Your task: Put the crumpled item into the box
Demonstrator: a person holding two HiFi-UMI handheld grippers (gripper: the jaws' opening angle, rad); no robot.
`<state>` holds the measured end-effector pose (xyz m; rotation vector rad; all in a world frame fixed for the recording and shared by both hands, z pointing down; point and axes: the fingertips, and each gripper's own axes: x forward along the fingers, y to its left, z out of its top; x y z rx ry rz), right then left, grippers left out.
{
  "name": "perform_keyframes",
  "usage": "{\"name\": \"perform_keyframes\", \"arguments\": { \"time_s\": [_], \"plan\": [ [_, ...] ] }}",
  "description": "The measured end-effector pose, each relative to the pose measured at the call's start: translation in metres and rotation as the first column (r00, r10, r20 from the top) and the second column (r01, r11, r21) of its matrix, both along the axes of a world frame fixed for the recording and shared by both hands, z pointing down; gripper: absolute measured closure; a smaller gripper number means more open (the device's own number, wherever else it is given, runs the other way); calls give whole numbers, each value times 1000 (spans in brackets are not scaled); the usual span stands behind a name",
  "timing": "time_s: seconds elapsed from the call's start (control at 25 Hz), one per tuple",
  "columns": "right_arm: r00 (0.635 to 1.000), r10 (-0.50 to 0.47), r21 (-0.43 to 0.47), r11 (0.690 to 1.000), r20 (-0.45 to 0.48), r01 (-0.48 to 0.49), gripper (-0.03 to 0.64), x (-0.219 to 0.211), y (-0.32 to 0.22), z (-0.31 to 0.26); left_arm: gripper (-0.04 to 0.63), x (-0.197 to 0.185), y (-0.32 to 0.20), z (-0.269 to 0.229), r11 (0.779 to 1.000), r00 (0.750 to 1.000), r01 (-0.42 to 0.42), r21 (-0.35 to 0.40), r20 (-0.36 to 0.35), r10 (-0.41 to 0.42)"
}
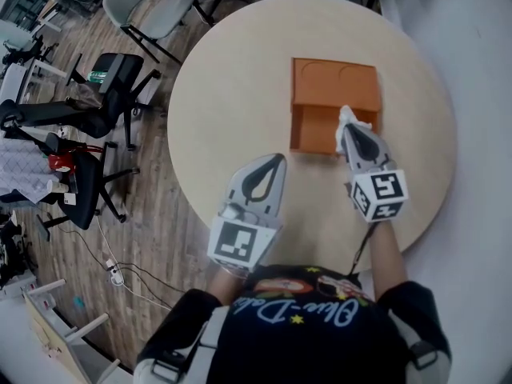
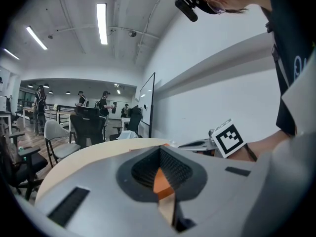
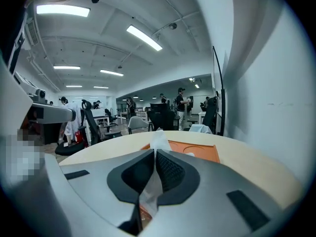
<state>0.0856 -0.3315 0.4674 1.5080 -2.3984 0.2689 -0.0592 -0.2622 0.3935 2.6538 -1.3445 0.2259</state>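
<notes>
R claw [image 1: 348, 128] tight on crumpled item [image 3: 159, 138] over box [image 1: 334, 86] (L claw [image 1: 276, 161] jaws together)

Open office. A round beige table [image 1: 232, 94] is sitting right beside a white wall [image 1: 480, 62]. A wood plank floor [image 1: 152, 214] is running along the table's left. Black office chairs [image 1: 100, 102] and a grey chair [image 1: 156, 10] are standing on that floor, near the table. Cables [image 1: 102, 242] are trailing across the boards by a white power strip [image 1: 114, 274]. Ceiling strip lights [image 2: 102, 23] are glowing. A whiteboard [image 2: 147, 102] is standing against the wall. People [image 2: 102, 104] are standing among desks far back, too small for detail.
</notes>
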Motion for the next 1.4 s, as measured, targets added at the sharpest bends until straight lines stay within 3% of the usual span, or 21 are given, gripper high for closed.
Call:
{"name": "perform_keyframes", "arguments": {
  "time_s": [0.24,0.6,0.88,1.12,1.4],
  "plan": [
    [998,-31,-66,997,-54,27,611,-7,-9,31,604,-6,-6,5,999,999,16,-37,-32,-17],
    [987,-69,-128,990,-144,50,611,-20,-21,62,604,-7,-10,9,999,999,30,-39,-16,-31],
    [981,-64,-118,992,-183,43,611,-21,-27,67,604,-9,-6,11,998,999,39,-41,-7,-40],
    [959,-109,-159,985,-262,69,611,-23,-24,82,604,-8,-4,10,999,999,38,-36,0,-38],
    [905,-212,-220,966,-369,136,611,-34,-19,92,604,-12,-4,3,998,999,47,-38,1,-47]
  ]
}}
